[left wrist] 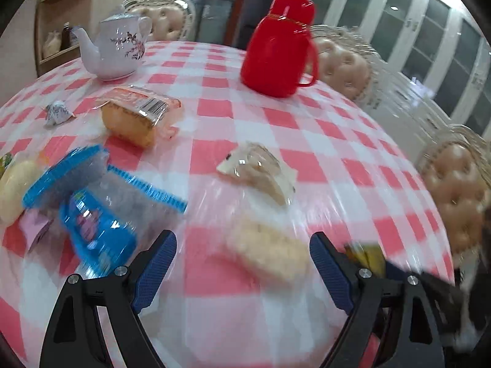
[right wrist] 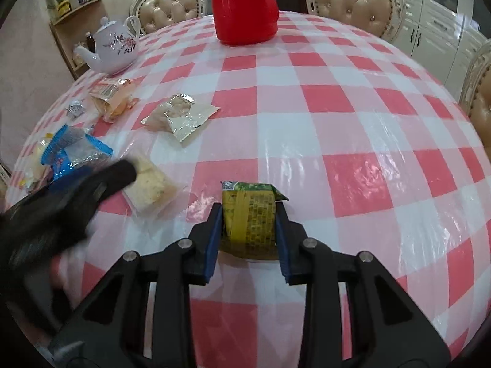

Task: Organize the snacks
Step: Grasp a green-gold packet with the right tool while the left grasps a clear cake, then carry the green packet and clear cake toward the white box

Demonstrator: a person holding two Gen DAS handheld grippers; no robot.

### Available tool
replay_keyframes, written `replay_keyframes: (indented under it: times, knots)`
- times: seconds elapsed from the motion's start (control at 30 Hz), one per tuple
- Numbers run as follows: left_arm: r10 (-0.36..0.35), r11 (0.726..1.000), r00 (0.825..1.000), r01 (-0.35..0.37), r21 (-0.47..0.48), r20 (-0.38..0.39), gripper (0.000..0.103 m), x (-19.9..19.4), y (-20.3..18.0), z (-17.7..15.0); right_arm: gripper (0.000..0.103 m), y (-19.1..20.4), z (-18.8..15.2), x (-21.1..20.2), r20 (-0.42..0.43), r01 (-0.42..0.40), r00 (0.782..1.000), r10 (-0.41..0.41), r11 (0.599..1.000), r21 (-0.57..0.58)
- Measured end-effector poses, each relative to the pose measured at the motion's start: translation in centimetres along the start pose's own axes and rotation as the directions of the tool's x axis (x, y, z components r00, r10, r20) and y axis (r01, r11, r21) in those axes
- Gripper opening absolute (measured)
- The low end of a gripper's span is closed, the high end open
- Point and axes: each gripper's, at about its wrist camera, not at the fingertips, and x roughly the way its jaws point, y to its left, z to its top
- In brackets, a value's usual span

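Two jaws of right gripper [right wrist: 249, 230] pinching yellow packet [right wrist: 249, 217]; lift straight off counter [right wrist: 337, 116]. Left gripper [left wrist: 242, 263] spread over rice cracker [left wrist: 270, 248].

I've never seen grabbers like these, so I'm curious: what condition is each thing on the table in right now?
Right gripper: shut on the yellow-green snack packet.
Left gripper: open, above the pale cracker packet, not holding it.
Blue snack bag: lying flat, sealed.
Red flask: upright, lid on.
Teapot: upright, lidded.
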Motion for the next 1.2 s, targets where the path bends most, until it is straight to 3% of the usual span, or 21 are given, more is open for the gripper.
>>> replay_keyframes:
  times: [0.13, 0.2, 0.27, 0.33, 0.53, 0.6, 0.67, 0.73, 0.77, 0.83, 0.87, 0.97, 1.2]
  knots:
    - [0.070, 0.997, 0.997, -0.069, 0.023, -0.043, 0.089, 3.1, -2.5, 1.4, 0.035, -0.3, -0.1, -0.2, 0.000, -0.009, 1.000, 0.009, 1.000, 0.009]
    - [0.125, 0.986, 0.989, -0.115, 0.118, -0.077, 0.090, 4.5, -4.0, 1.1, 0.035, -0.1, -0.1, -0.2, 0.001, -0.004, 1.000, 0.004, 1.000, -0.003]
    - [0.165, 0.962, 0.985, -0.150, 0.230, -0.050, 0.090, 4.3, -4.7, 0.4, 0.035, -0.3, -0.2, -0.2, 0.001, -0.013, 1.000, 0.013, 1.000, -0.002]
    - [0.176, 0.960, 0.982, -0.157, 0.231, -0.067, 0.090, 3.7, -3.6, 0.3, 0.035, -0.3, -0.4, -0.3, 0.001, -0.014, 1.000, 0.014, 1.000, -0.005]
    - [0.116, 0.965, 0.991, -0.095, 0.245, -0.072, 0.089, 2.9, -1.4, -0.1, 0.036, -0.2, -0.5, -0.4, 0.002, -0.005, 1.000, 0.005, 1.000, -0.006]
    - [0.097, 0.961, 0.993, -0.077, 0.266, -0.064, 0.079, 2.5, -1.6, -0.3, 0.036, -0.1, -0.5, -0.4, 0.005, 0.000, 1.000, 0.000, 1.000, -0.010]
    - [0.063, 0.952, 0.997, -0.044, 0.303, -0.051, 0.055, 2.2, -2.2, -0.8, 0.038, 0.2, -0.6, -0.4, 0.008, 0.012, 1.000, -0.012, 1.000, -0.019]
    - [0.031, 0.944, 0.999, -0.015, 0.328, -0.044, 0.038, 1.7, -2.5, -1.2, 0.039, 0.7, -0.7, -0.3, 0.011, 0.039, 0.999, -0.038, 0.998, -0.049]
    - [0.023, 0.943, 0.999, -0.006, 0.334, -0.045, 0.036, 1.7, -2.5, -1.3, 0.041, 1.0, -0.8, -0.3, 0.013, 0.053, 0.999, -0.052, 0.996, -0.066]
    - [-0.006, 0.948, 0.999, 0.021, 0.317, -0.050, 0.036, 1.3, -2.0, -1.4, 0.043, 1.6, -0.9, -0.1, 0.023, 0.080, 0.997, -0.078, 0.992, -0.100]
    - [-0.049, 0.952, 0.997, 0.063, 0.298, -0.055, 0.036, 1.0, -1.5, -1.5, 0.041, 1.7, -1.0, -0.1, 0.030, 0.091, 0.996, -0.088, 0.990, -0.110]
    - [-0.060, 0.954, 0.998, 0.067, 0.294, -0.033, 0.036, -0.3, -0.4, -2.0, 0.033, 1.5, -1.0, -0.3, 0.037, 0.070, 0.997, -0.066, 0.993, -0.098]
    - [-0.095, 0.953, 0.994, 0.077, 0.294, 0.049, 0.036, -5.6, 2.5, -3.4, 0.032, 2.7, -1.0, -2.4, 0.132, -0.061, 0.989, 0.069, 0.996, -0.068]
